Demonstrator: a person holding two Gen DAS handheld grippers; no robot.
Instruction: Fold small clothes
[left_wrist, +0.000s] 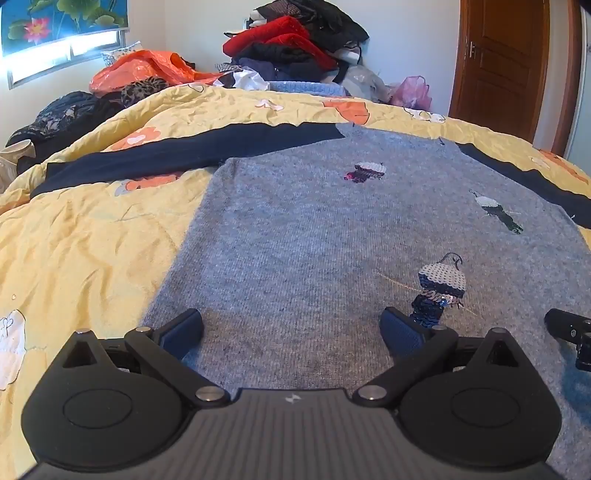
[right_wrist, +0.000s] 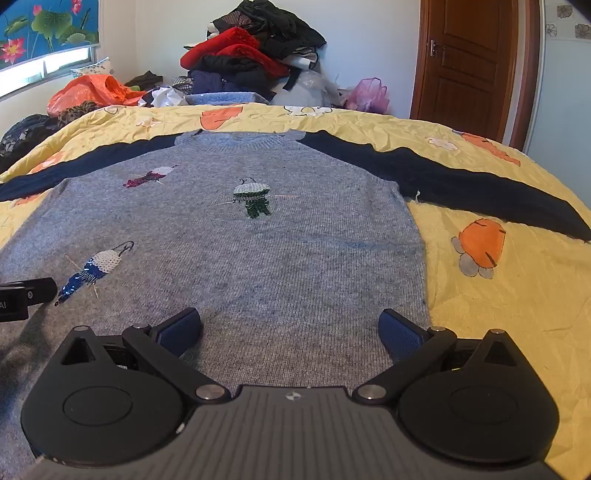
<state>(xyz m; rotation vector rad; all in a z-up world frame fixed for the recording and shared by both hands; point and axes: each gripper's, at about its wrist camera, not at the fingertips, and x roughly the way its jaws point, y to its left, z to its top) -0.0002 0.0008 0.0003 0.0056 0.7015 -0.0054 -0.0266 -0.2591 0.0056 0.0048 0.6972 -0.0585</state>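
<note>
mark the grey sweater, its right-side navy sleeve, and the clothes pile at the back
grey sweater (right_wrist: 280, 251), right wrist view, plain knit mid-body.
navy sleeve (right_wrist: 480, 188), right wrist view, middle of the sleeve lying on the quilt.
clothes pile (right_wrist: 240, 44), right wrist view, red garment in the heap.

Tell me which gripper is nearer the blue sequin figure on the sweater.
Left. The left gripper has the blue sequin figure beside its right finger; the right gripper sits farther right.

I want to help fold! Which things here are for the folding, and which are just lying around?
For the folding:
- grey sweater with navy sleeves, spread flat
- left tongs, open
- right tongs, open

Just lying around:
- clothes pile
- orange bag
- pink bag
- yellow quilt underneath
</note>
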